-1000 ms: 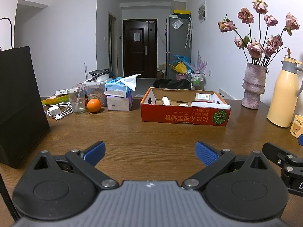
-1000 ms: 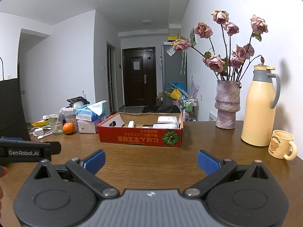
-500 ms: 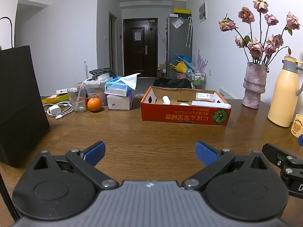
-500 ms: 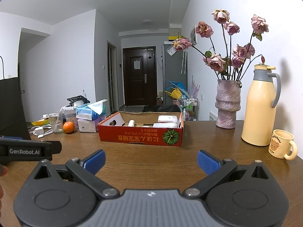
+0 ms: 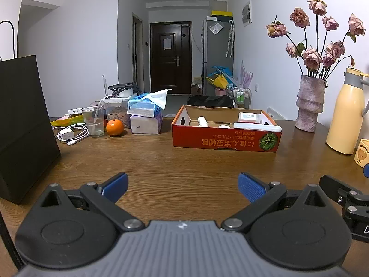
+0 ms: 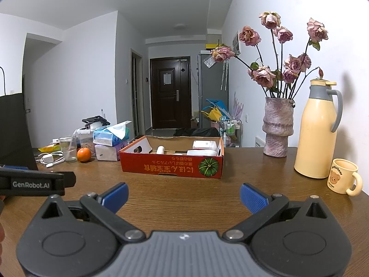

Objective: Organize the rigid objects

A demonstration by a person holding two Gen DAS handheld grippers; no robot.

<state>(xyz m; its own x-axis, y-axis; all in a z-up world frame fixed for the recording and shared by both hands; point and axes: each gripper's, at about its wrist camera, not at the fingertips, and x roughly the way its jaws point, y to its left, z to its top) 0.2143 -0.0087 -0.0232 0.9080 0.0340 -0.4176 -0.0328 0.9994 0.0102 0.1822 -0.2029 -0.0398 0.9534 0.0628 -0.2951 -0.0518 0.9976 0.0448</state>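
Both idle at bottom of frame: left gripper (image 5: 183, 185) and right gripper (image 6: 184, 196) spread, holding nothing. Red box (image 6: 171, 165) mid-frame holds white items; sorting either pending or finished.

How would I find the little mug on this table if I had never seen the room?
Look along the right side of the wooden table for the vase of dried pink roses, then the tall cream thermos jug beside it. Just in front of the jug, nearer the table's edge, stands the mug: short, cream, and the only thing there with a cartoon bear printed on it.
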